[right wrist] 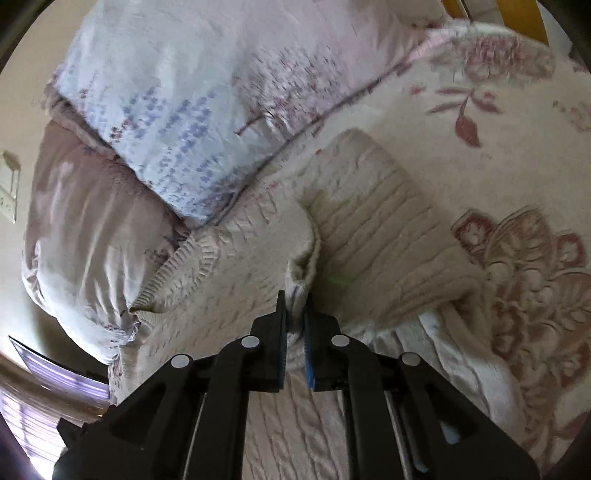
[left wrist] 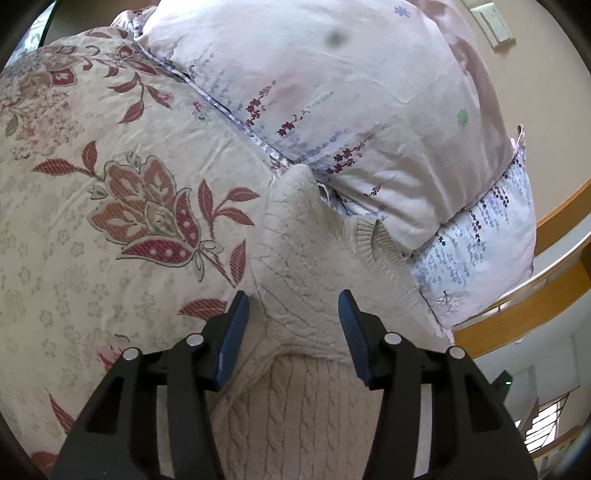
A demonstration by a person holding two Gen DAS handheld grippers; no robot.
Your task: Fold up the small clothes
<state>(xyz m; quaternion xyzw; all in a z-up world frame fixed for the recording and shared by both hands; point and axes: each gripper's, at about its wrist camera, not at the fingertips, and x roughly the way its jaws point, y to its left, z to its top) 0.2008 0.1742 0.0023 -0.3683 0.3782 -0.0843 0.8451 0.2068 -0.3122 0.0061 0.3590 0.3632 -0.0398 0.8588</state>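
Cream cable-knit sweater (right wrist: 236, 258), one, two hand-held grippers, right (right wrist: 294, 295) pinching it

— What kind of place is this?
— A bedroom in a home: a bed with a flowered bedspread (left wrist: 110, 221), a folded quilt (left wrist: 332, 92), and a wall switch (left wrist: 495, 22).

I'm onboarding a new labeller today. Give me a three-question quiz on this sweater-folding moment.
1. True or false: the right gripper is shut on a pinch of the cream knit sweater.
2. The left gripper is: A) shut on cloth, B) open above the sweater, C) out of view.
3. What lies under the sweater?

Key: 1 true; 2 B; 3 the floral bedspread, next to a pillow.
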